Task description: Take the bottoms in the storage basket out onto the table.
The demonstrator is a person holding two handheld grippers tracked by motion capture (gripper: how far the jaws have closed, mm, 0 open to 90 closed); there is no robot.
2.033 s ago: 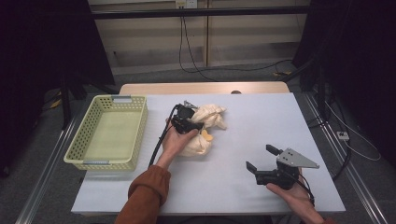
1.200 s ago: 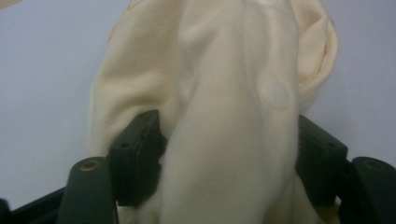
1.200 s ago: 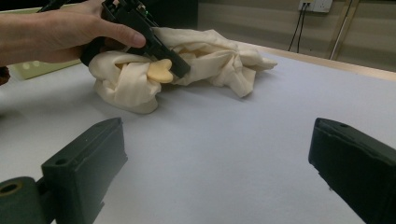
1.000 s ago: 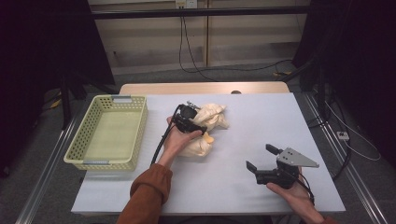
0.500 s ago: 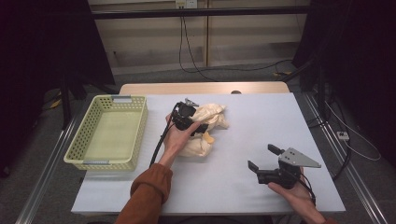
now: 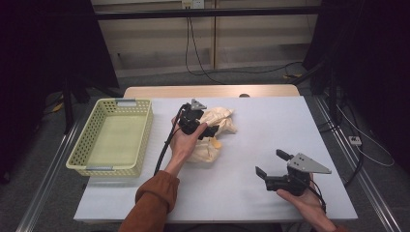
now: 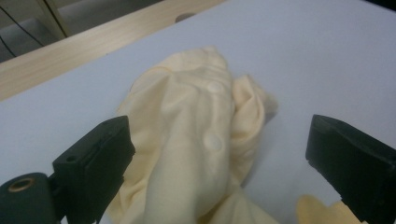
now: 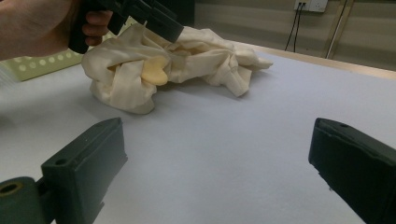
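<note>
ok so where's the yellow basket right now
In the high view the yellow basket sits at the left edge of the table, left of the left gripper and the crumpled cream cloth.

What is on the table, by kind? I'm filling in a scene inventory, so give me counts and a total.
Cream garment, crumpled: 1
Pale green plastic basket: 1
Hand-held tongs: 2, the left tongs and the right tongs
Total: 4
</note>
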